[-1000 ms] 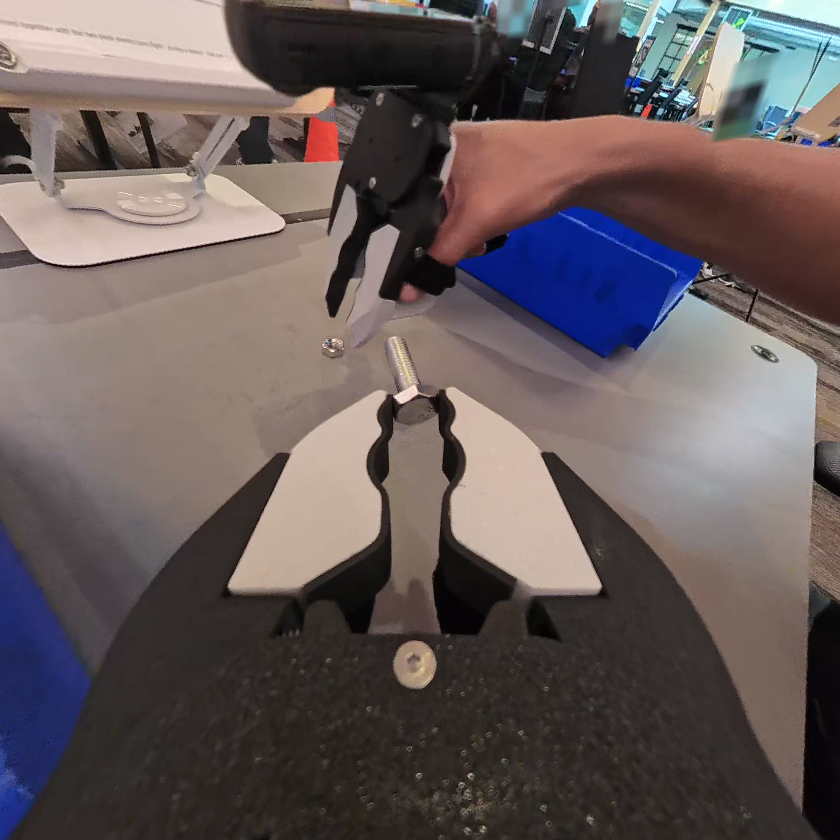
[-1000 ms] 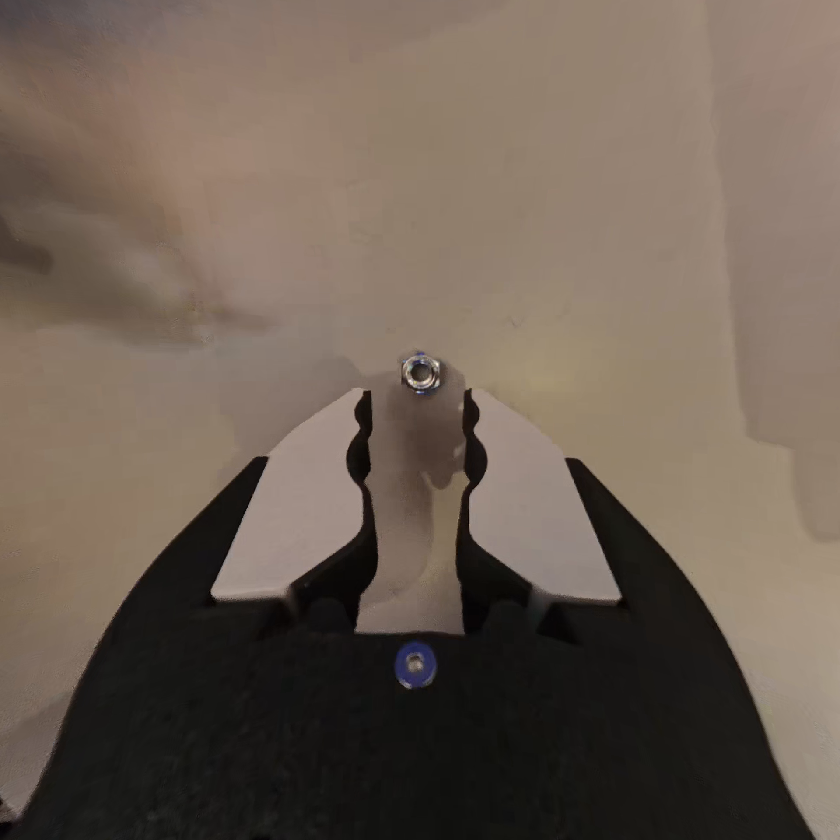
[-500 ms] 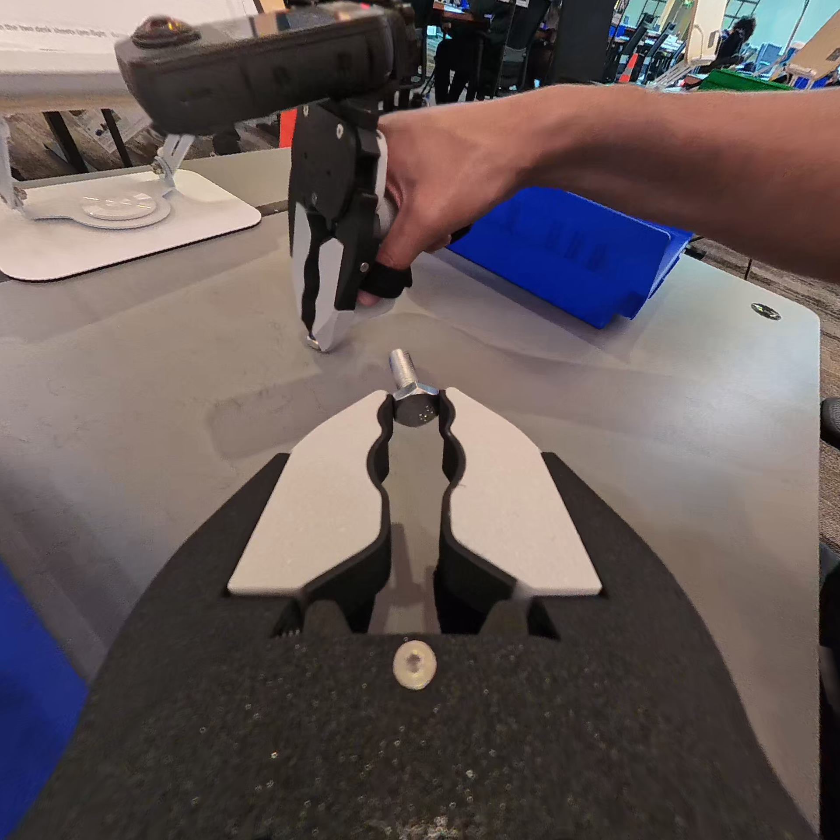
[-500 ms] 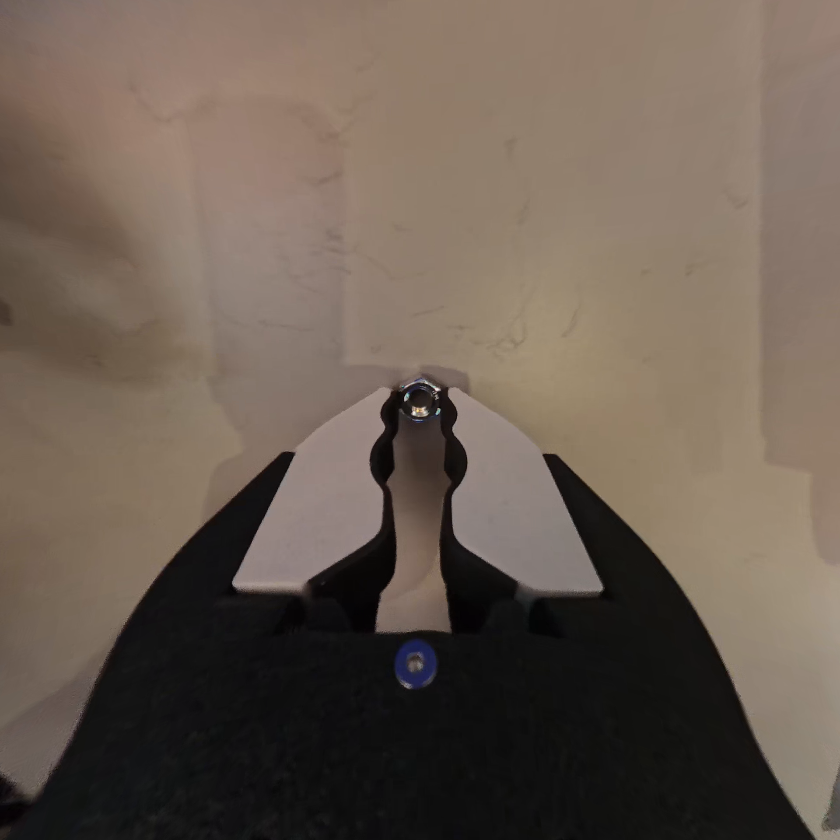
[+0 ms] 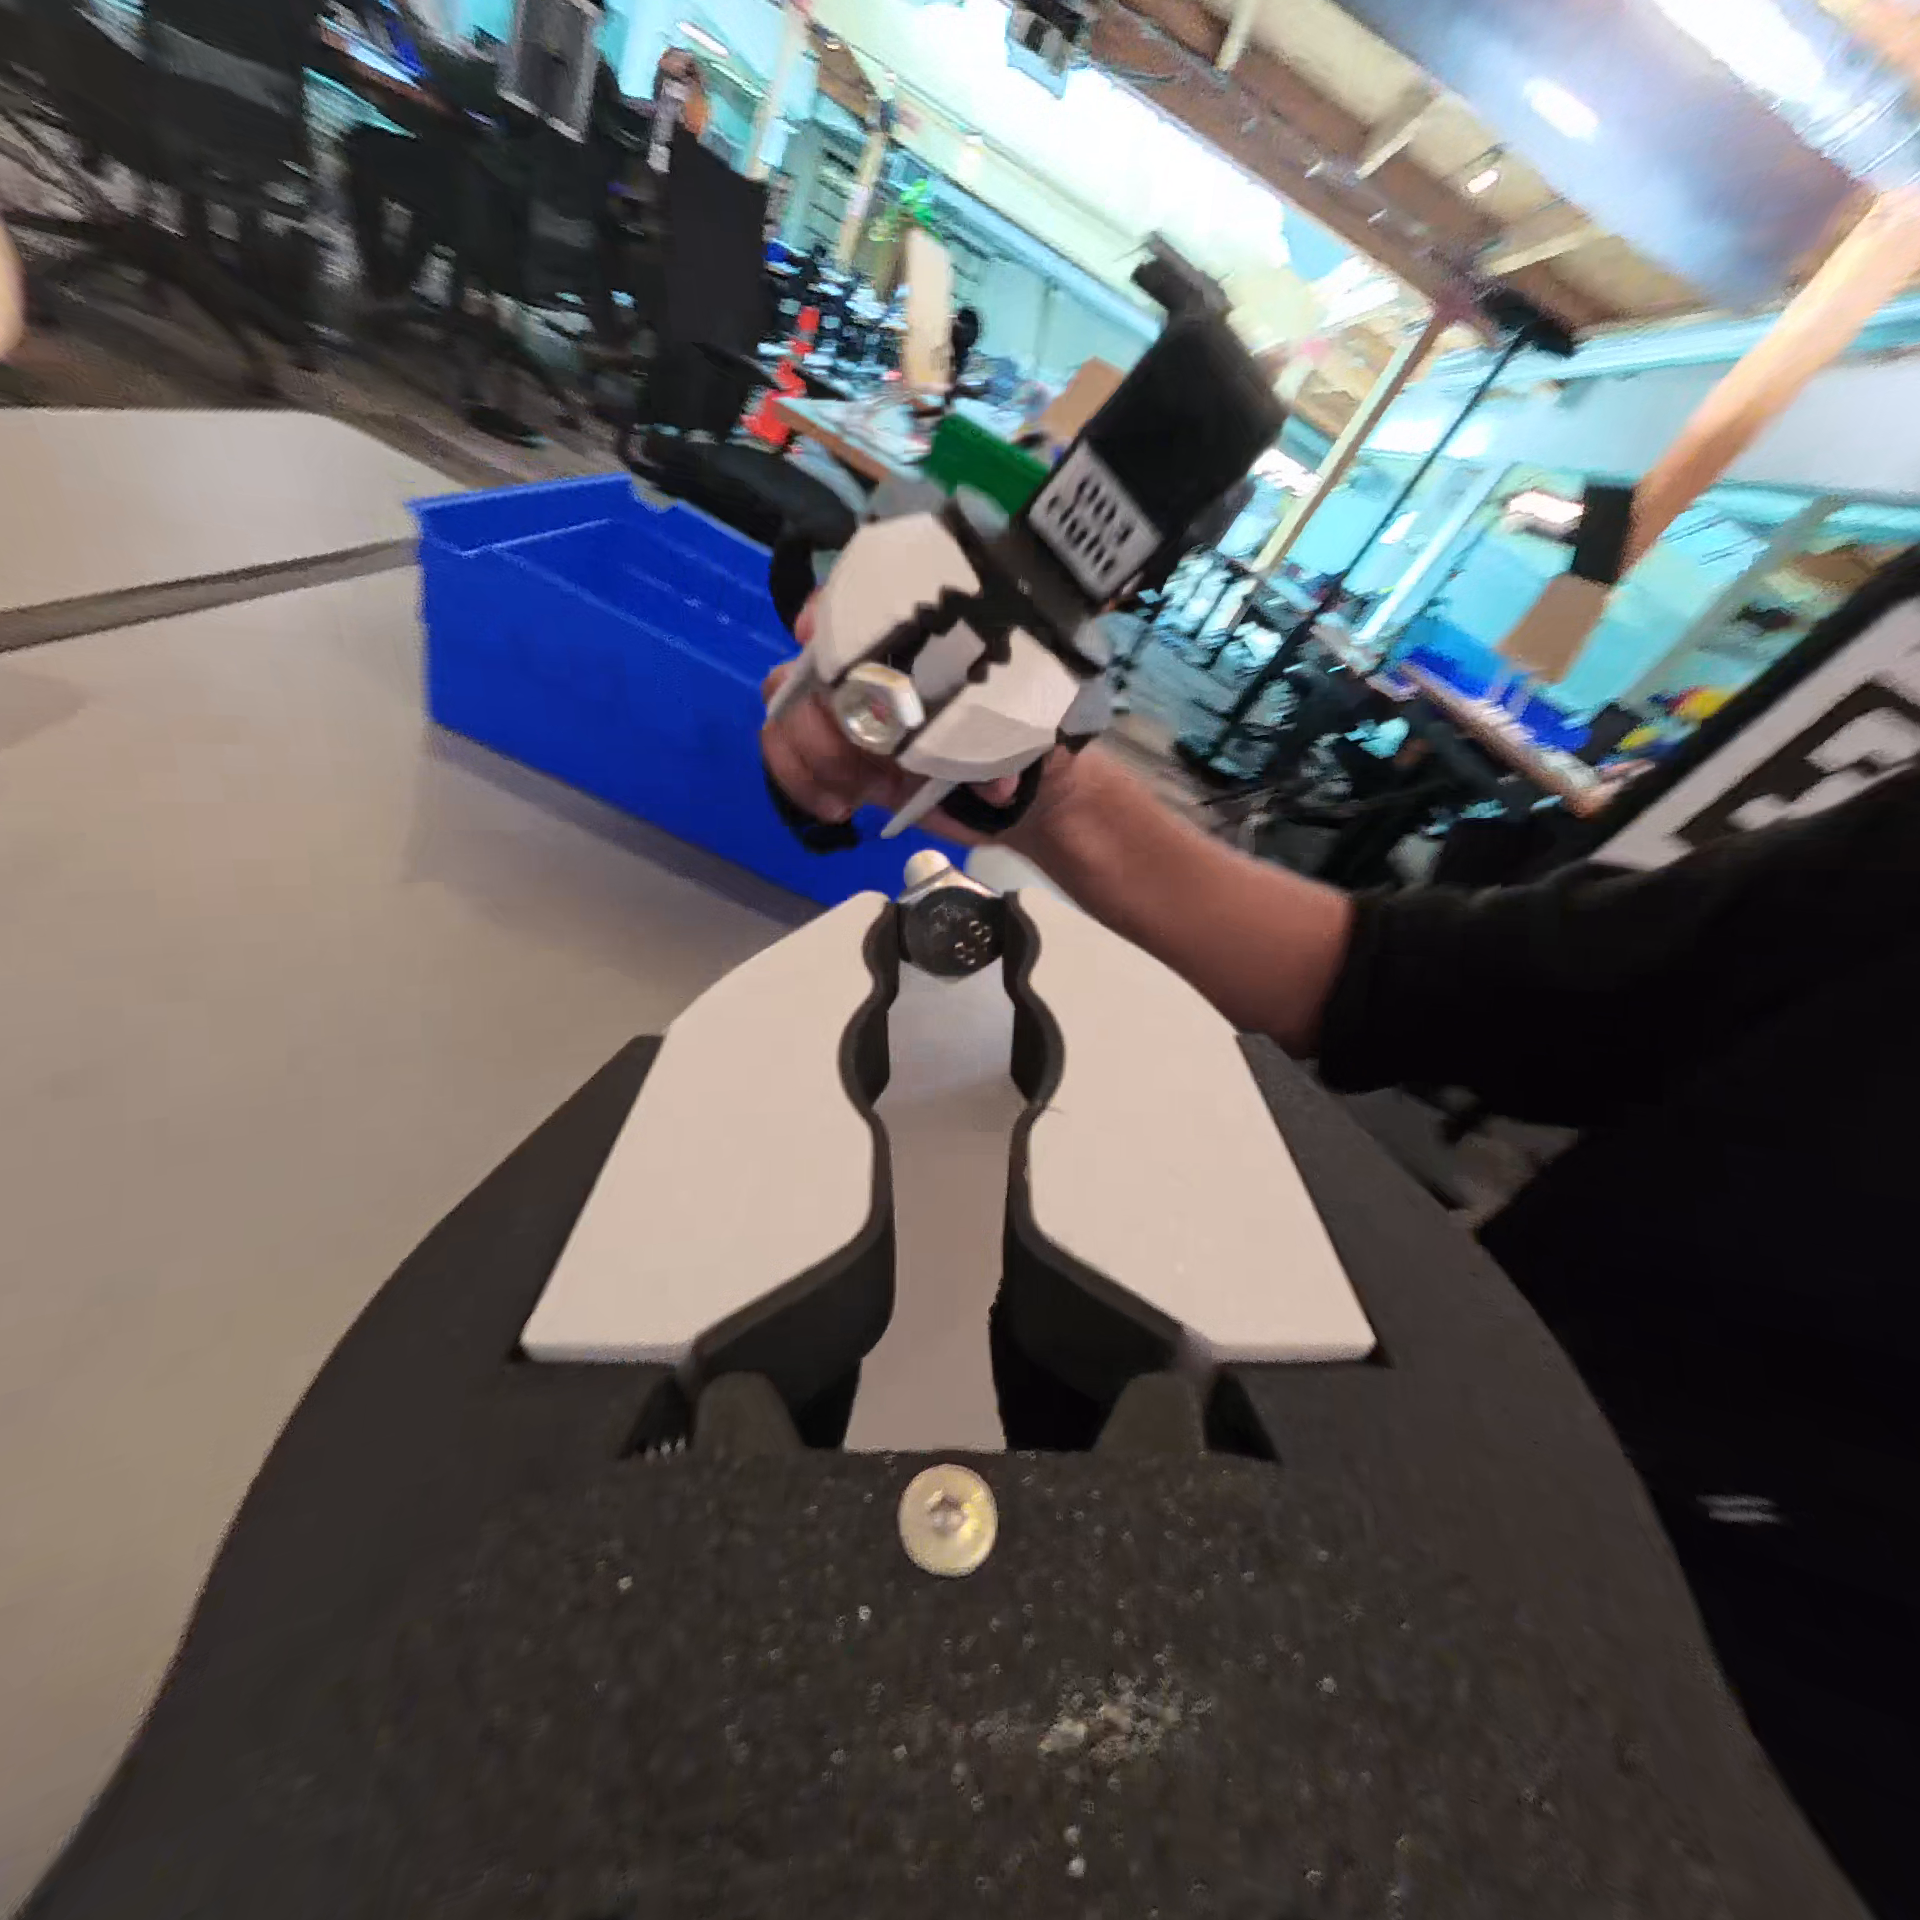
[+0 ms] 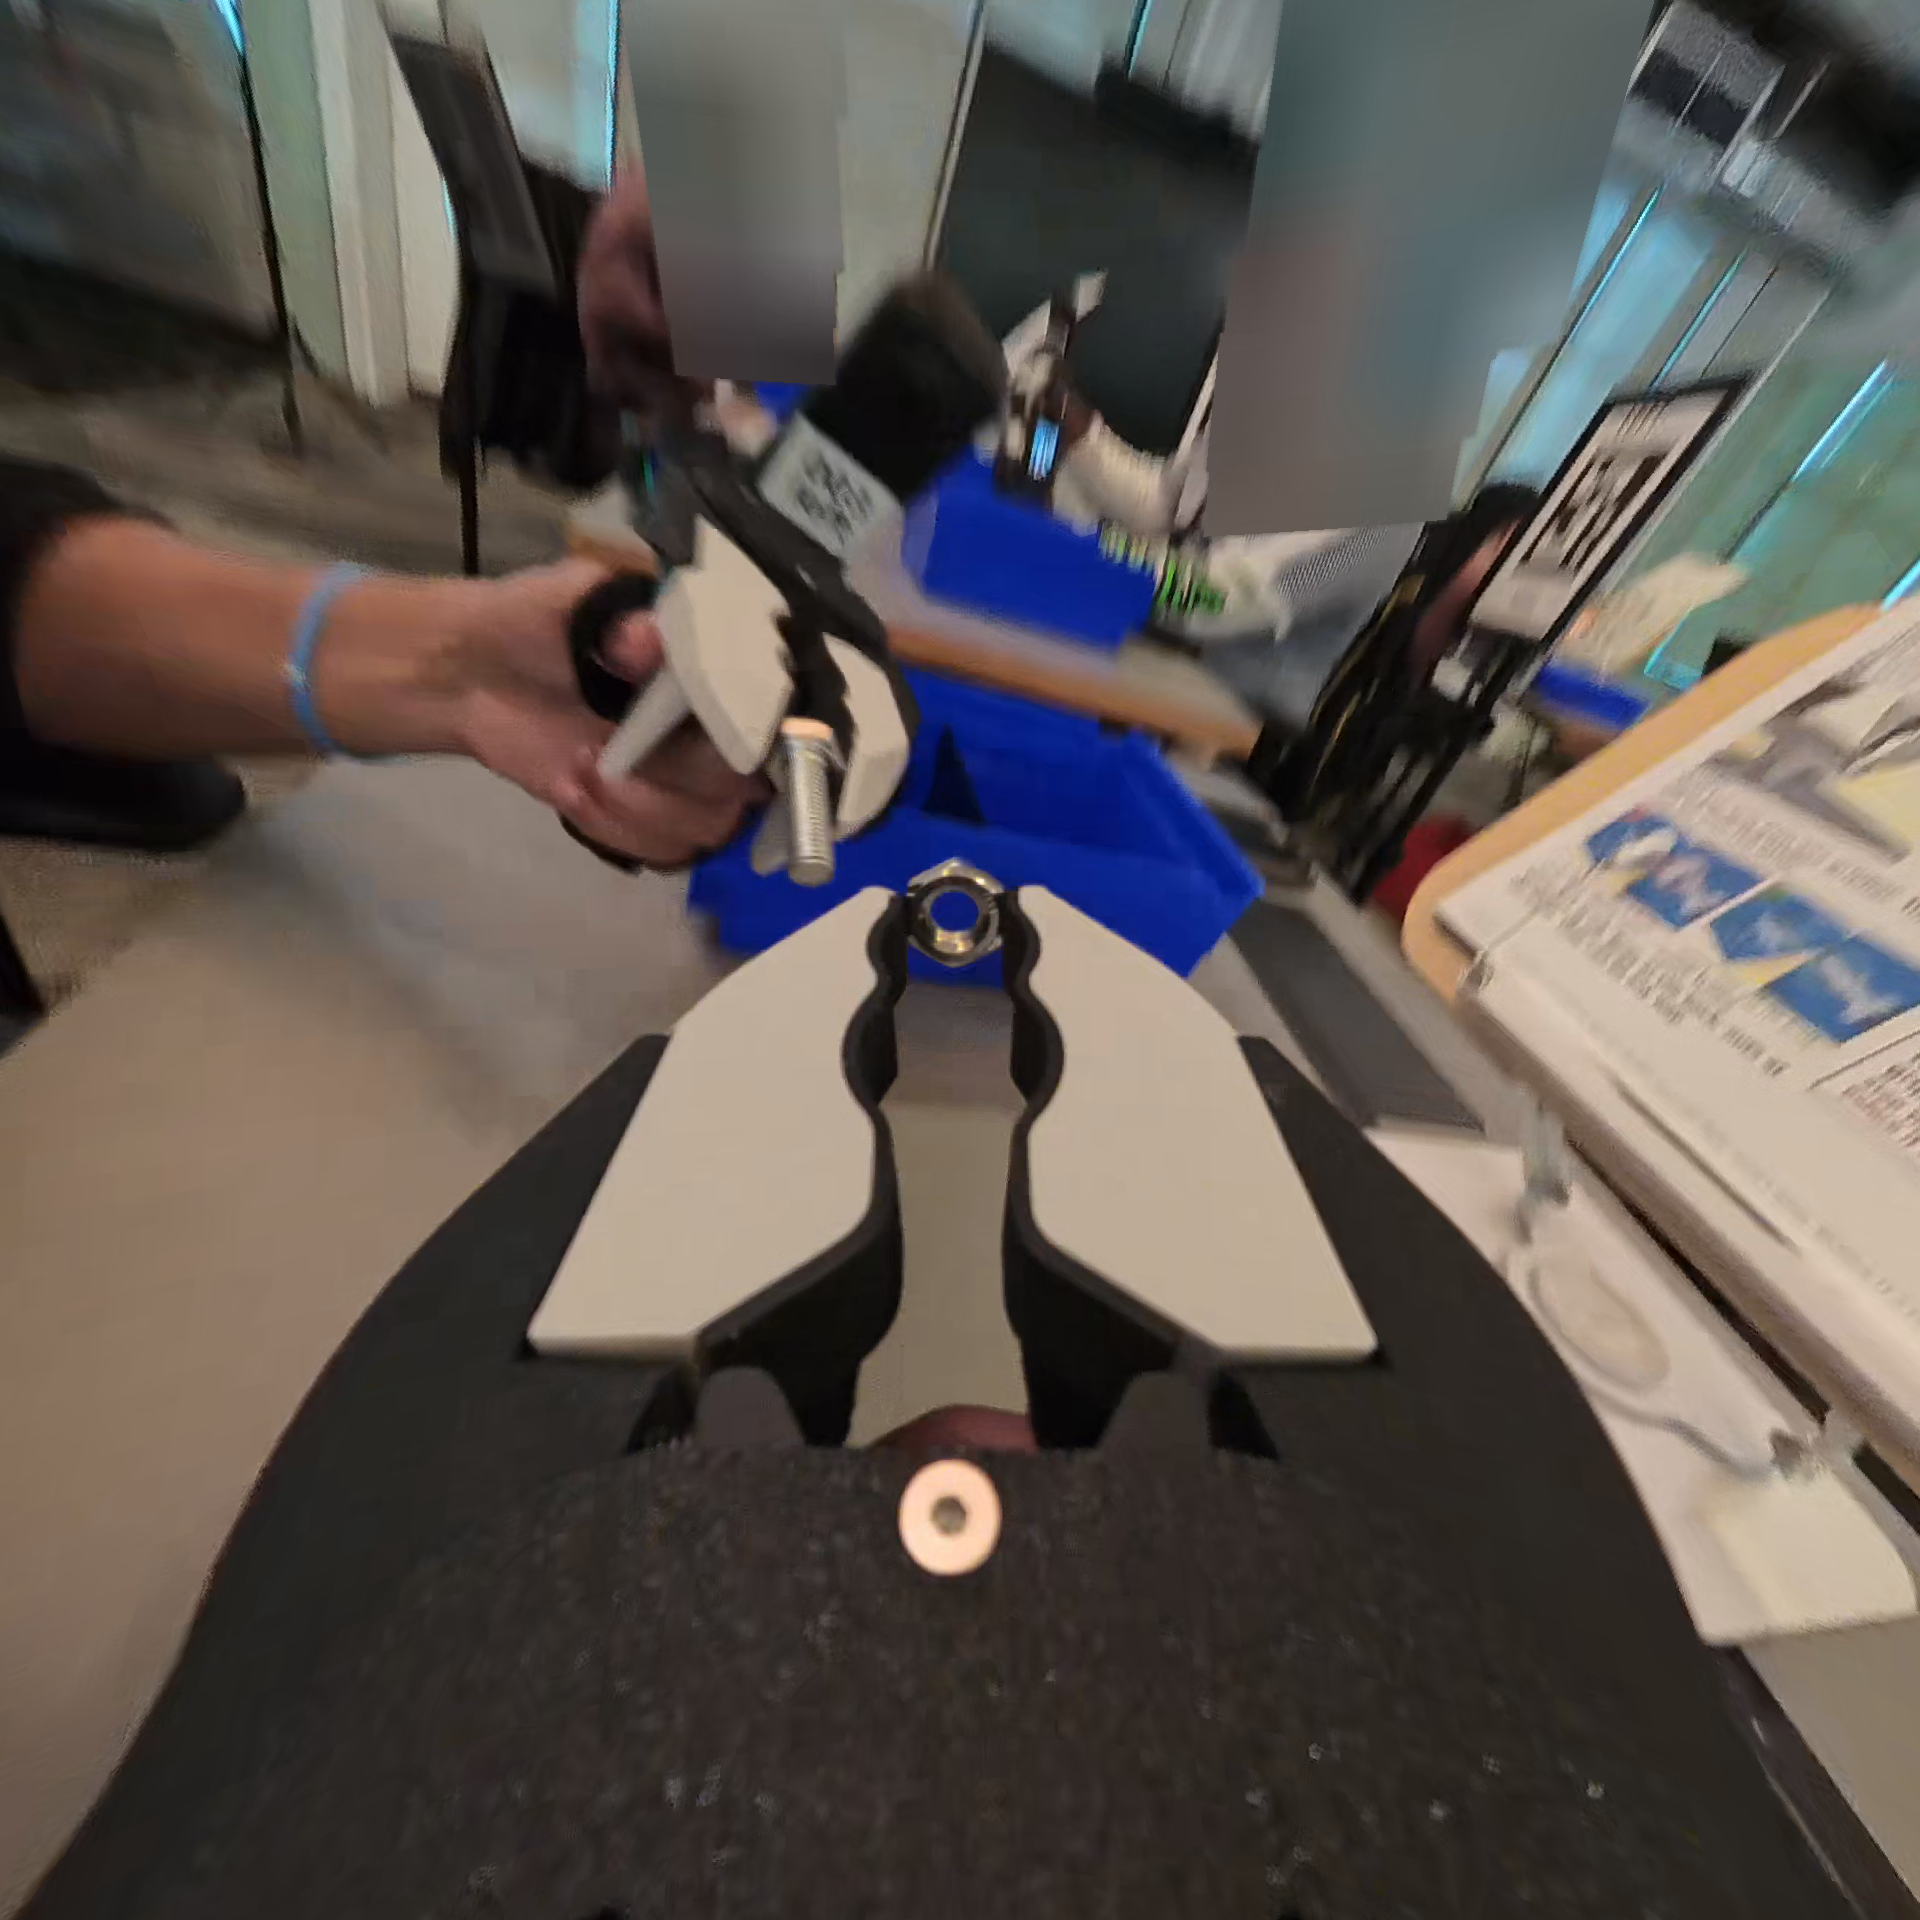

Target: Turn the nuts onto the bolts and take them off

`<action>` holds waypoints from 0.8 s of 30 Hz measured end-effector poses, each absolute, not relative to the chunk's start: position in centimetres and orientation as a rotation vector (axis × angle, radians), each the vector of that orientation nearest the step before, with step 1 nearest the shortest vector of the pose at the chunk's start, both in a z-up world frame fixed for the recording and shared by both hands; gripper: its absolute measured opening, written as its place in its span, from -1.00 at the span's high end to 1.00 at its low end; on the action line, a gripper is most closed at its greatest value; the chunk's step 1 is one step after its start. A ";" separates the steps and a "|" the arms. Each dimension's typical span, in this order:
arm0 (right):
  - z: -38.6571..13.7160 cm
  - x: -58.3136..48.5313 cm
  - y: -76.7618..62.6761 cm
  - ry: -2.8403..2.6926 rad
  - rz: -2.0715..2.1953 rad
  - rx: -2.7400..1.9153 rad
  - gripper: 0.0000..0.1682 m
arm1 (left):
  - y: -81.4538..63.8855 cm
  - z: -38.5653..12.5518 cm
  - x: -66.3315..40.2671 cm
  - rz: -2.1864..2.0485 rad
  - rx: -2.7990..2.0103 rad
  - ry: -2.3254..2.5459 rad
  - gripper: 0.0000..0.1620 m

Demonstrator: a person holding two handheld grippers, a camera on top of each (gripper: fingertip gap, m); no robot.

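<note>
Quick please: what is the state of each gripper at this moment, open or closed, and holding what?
Left gripper: closed on the bolt, gripped at its head.
Right gripper: closed on the nut, at the fingertips.

bolt (image 5: 948, 928) shank: hidden behind head | background: blurred | papers (image 6: 1714, 914): cut off, perhaps newspaper

Small stamped marks sat on the head of the bolt (image 5: 948, 933) I gripped, too fine to make out. Printed pages (image 6: 1714, 935) on a stand by the table's right edge were blurred. A black-and-white code tag (image 5: 1093, 520) bore no readable words.
</note>
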State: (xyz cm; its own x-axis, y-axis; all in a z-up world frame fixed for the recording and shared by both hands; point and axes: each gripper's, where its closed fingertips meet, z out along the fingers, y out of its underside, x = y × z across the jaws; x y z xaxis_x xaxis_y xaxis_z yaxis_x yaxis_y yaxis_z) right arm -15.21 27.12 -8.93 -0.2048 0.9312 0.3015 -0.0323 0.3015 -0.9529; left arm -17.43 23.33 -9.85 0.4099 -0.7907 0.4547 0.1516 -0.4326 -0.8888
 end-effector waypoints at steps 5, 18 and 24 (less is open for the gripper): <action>-7.2 -13.9 26.1 -1.428 1.106 -0.731 0.80 | 24.6 -5.6 -17.5 -1.680 -1.571 0.417 0.79; -6.1 -14.2 23.6 -1.423 0.901 -0.537 0.80 | 23.6 -6.2 -15.6 -2.046 -1.506 0.390 0.79; -6.6 -14.4 23.5 -1.444 0.927 -0.555 0.80 | 23.4 -6.6 -15.6 -2.081 -1.505 0.389 0.79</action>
State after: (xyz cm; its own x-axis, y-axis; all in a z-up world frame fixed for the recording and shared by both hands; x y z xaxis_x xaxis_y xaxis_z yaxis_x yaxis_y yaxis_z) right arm -14.40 23.47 -6.64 -0.1142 0.8032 0.5846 -0.1972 0.5584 -0.8058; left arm -15.60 23.37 -6.56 -0.2331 -0.5756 0.7838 0.2538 -0.8141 -0.5223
